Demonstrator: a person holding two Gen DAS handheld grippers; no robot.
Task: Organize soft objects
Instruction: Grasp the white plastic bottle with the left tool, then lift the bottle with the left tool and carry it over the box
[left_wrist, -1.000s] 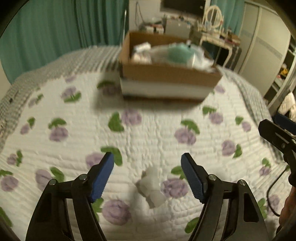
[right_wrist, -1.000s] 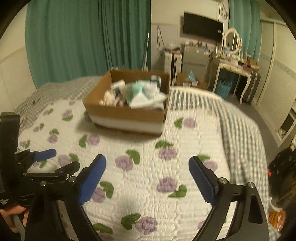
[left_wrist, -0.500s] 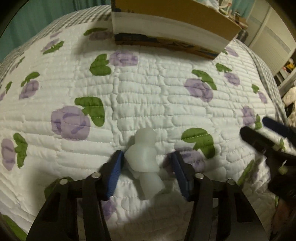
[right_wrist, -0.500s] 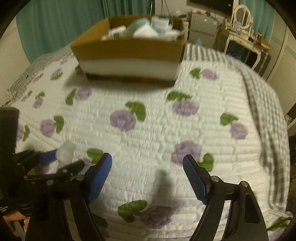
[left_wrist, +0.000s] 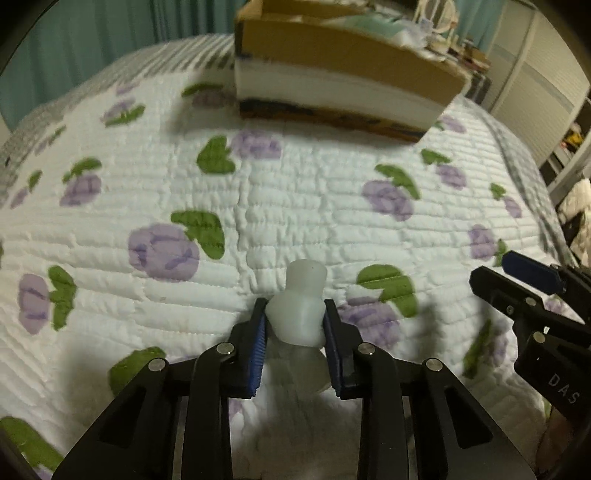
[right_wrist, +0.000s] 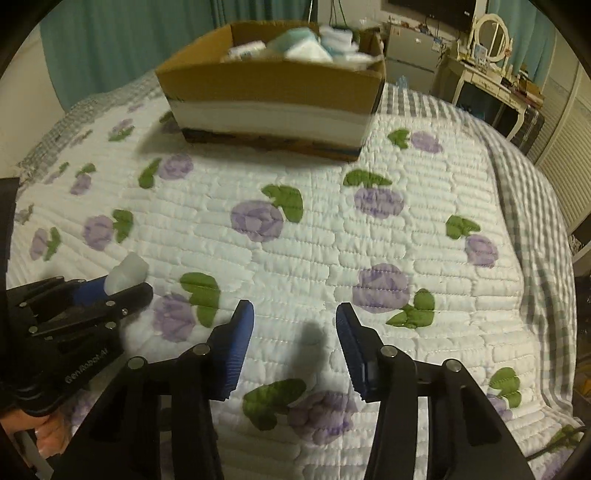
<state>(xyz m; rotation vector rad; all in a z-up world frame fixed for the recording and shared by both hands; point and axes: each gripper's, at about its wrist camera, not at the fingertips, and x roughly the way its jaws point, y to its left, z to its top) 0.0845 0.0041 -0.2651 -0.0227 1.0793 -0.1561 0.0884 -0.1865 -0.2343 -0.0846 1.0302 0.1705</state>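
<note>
- White, rubbery and half see-through, the soft object (left_wrist: 297, 310) lay on the quilted bed cover (left_wrist: 303, 206), which carried purple flowers and green leaves.
- My left claw (left_wrist: 294, 345) had just been closing, and its blue pads (left_wrist: 258, 347) pressed on both sides of the soft object, so it was gripped while it rested on the cover.
- One rounded end of the object stood out beyond the fingertips, and from the right wrist view I saw this end (right_wrist: 127, 271) above the left claw (right_wrist: 110, 291).
- My right claw (right_wrist: 294, 332) had just been closing too; its jaws stood at a middle width with only the cover between them.
- It was just beside the left claw, at its right.
- Farther on the bed stood a cardboard box (right_wrist: 273, 85), open on top and filled with pale soft things (right_wrist: 306, 48).
- I saw part of a hand (right_wrist: 44, 432) on the left handle.
</note>
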